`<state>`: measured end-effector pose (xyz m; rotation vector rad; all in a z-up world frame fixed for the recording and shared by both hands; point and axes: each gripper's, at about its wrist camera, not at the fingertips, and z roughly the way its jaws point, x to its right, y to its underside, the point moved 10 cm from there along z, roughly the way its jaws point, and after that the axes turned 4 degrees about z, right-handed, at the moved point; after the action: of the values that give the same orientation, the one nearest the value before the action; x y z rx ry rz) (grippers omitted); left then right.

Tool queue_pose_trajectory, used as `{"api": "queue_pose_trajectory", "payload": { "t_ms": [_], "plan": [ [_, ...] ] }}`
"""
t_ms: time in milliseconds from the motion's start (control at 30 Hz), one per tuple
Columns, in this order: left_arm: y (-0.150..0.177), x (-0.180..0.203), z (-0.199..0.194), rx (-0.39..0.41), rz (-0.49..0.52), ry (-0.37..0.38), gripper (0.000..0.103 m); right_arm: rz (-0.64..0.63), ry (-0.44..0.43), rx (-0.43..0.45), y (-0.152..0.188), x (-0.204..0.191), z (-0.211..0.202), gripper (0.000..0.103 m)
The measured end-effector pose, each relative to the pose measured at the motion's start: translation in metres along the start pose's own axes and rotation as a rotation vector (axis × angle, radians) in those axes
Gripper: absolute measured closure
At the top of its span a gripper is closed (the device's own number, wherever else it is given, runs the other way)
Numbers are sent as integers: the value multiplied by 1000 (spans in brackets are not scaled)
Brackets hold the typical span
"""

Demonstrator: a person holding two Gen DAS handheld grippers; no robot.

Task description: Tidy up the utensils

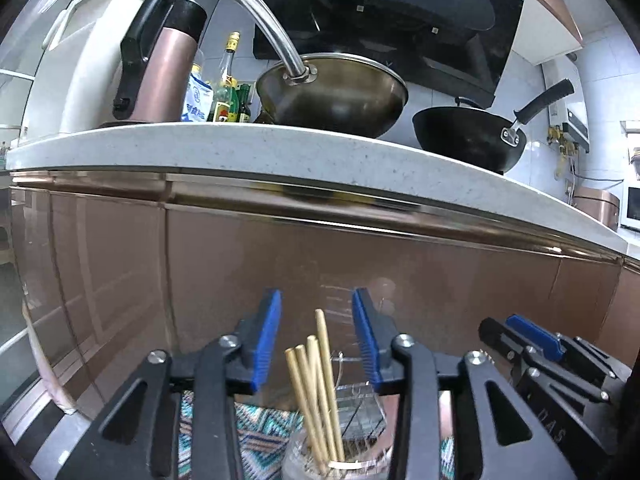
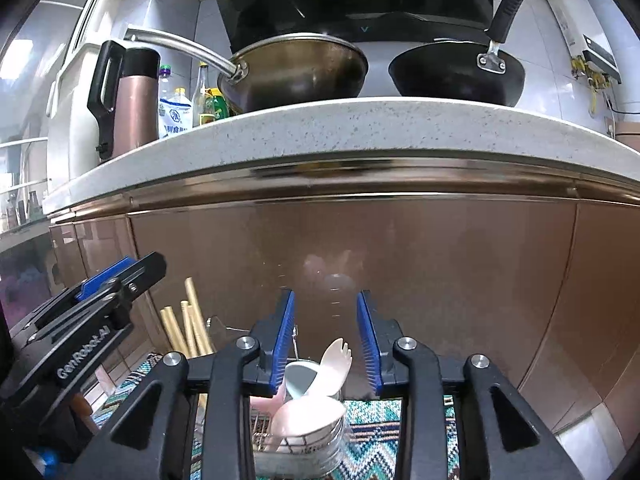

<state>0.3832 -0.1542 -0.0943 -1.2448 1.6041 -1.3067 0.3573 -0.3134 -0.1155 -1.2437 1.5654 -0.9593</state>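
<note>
A: Left wrist view: left gripper (image 1: 317, 340) is standing partly open, gripping nothing, chopsticks (image 1: 316, 384) leaning in a clear jar (image 1: 304, 460) beneath.

B: Right gripper (image 2: 326, 342) is likewise straddling spoons (image 2: 320, 384) in their cup (image 2: 316, 448). Clipping either container risks tipping it.

Ahead of both grippers a glossy copper cabinet front (image 1: 280, 264) closes the way forward, and the stone bench (image 2: 360, 128) edge overhangs it from above. Between the left gripper (image 1: 317, 328) fingers, bamboo chopsticks (image 1: 316, 380) stand up in a clear jar (image 1: 340, 464), touching neither pad. Between the right gripper (image 2: 325, 330) fingers, pale spoons (image 2: 320, 392) rise from a wire holder (image 2: 288, 440). The two grippers sit close side by side, with little room between them.
</note>
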Motion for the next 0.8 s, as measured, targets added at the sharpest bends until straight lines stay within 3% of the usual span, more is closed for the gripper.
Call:
{"api": "queue_pose_trajectory", "payload": {
  "t_ms": [367,600,800],
  "plan": [
    [-9,-17,-92,-115,67,-106,52,-21,-6,-23,3,-18,-77,52],
    [-21,-33,-159,-110,81,-158,48,-44,-18,-7,-3,-34,-138,32],
    [-31,-45,-202,-92,82,-182,42,-49,-11,7,-1,-40,-181,24]
  ]
}}
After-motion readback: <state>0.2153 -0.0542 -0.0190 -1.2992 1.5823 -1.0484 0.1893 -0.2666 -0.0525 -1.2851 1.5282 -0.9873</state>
